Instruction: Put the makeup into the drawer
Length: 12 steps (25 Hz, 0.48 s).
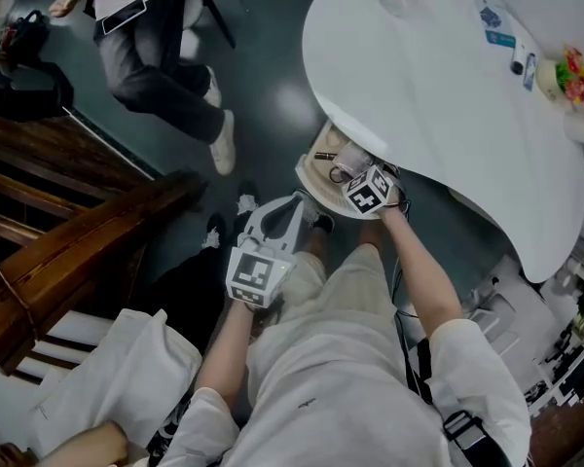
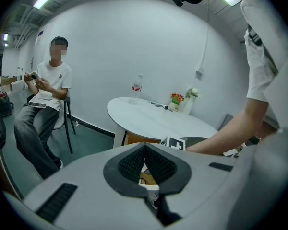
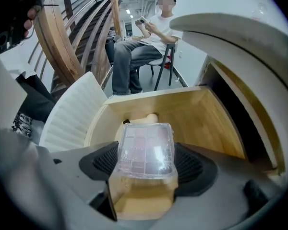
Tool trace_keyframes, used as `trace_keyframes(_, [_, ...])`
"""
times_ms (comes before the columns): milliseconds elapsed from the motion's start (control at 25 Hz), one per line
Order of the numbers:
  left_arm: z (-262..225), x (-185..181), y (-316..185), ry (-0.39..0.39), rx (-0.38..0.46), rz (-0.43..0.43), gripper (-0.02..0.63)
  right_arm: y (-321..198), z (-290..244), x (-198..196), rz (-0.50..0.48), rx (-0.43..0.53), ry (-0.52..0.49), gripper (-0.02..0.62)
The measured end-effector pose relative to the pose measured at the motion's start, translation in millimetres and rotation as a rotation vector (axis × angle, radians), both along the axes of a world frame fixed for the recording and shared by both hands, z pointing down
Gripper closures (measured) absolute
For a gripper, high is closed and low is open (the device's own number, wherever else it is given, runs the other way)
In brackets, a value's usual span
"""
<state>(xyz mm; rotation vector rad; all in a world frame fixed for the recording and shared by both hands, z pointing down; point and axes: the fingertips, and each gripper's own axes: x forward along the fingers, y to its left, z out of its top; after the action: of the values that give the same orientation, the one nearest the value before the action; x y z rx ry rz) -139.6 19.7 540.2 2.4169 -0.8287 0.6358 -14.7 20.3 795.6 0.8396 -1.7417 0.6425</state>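
Note:
My right gripper point(image 3: 145, 163) is shut on a clear eyeshadow palette point(image 3: 145, 147), whose flat lid faces the camera. It hangs steeply down over the open wooden drawer point(image 3: 206, 116) under the white round table point(image 1: 438, 86). A beige item point(image 3: 151, 118) and a small dark thing lie at the drawer's back. In the head view the right gripper point(image 1: 352, 168) reaches into the drawer point(image 1: 316, 178). My left gripper point(image 1: 300, 202) hangs lower left of the drawer. Its jaws are shut with nothing between them point(image 2: 145, 166).
A person point(image 1: 156, 56) sits on a chair beyond the table, with a phone in hand. A dark wooden stair rail point(image 1: 68, 251) runs at the left. A white ribbed seat point(image 3: 67, 116) stands beside the drawer. A bottle point(image 2: 136, 86) and flowers point(image 2: 175, 99) stand on the table.

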Motion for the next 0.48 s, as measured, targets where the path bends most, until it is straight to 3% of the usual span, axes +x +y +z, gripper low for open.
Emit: trace_keyframes(480, [13.7, -6.8, 0.3, -0.016, -0.019, 0.003, 0.597, -0.8, 31.9, -7.4, -0.049, -0.055, 0.032, 0.221])
